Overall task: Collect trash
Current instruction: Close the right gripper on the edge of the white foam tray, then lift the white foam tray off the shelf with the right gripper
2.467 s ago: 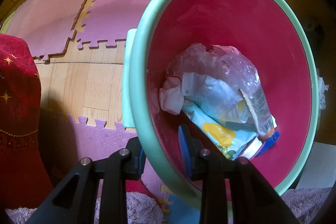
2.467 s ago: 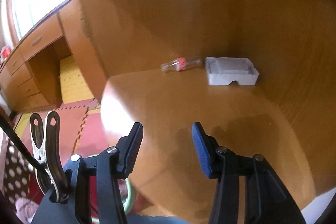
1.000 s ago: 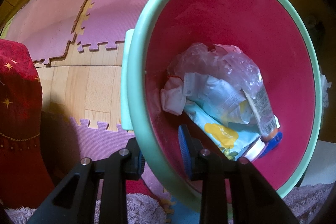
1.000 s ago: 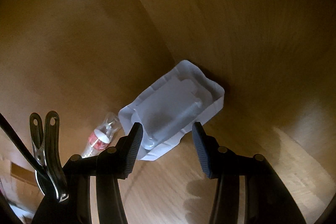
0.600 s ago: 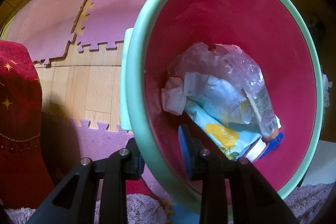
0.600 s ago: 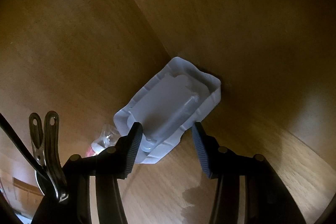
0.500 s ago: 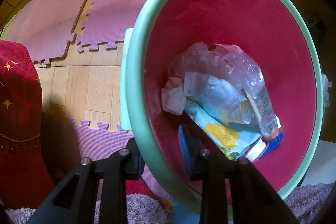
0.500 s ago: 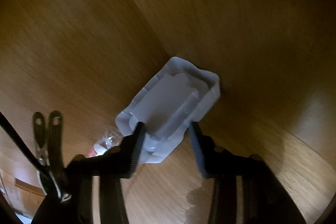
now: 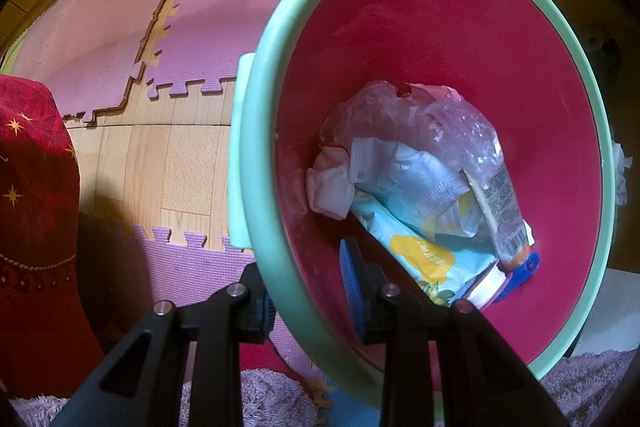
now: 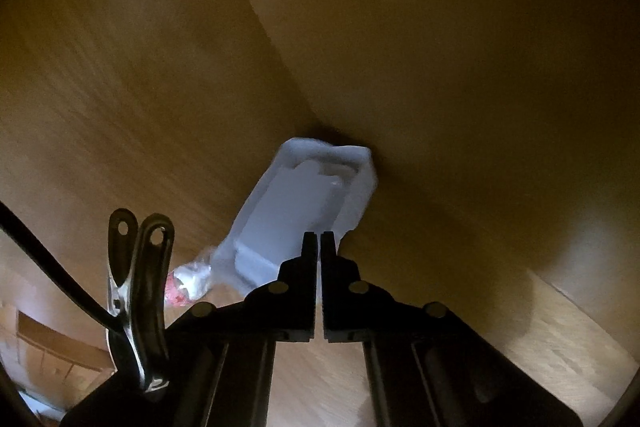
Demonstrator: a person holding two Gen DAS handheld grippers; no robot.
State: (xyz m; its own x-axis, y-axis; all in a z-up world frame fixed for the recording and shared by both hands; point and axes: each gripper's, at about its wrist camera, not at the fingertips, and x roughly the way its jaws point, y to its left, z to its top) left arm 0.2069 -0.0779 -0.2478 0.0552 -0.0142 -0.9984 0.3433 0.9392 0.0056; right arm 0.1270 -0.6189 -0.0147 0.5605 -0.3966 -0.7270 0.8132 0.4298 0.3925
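My right gripper (image 10: 318,239) has its fingers (image 10: 308,247) pressed nearly together on the near edge of the white plastic tray (image 10: 304,203). A thin lip of the tray seems pinched between them, though the view is blurred. The tray's long axis runs from the fingers up and away toward the wooden corner, so it extends straight ahead of the grip. It looks tipped off the tabletop (image 10: 500,359). A small clear bottle with a red label (image 10: 188,281) lies just left of the tray. My left gripper (image 9: 310,291) clamps the rim of the green-edged red bin (image 9: 264,163), one finger inside, one outside, with wrappers (image 9: 420,187) already in it. I judge the tray must next swing across to the bin.
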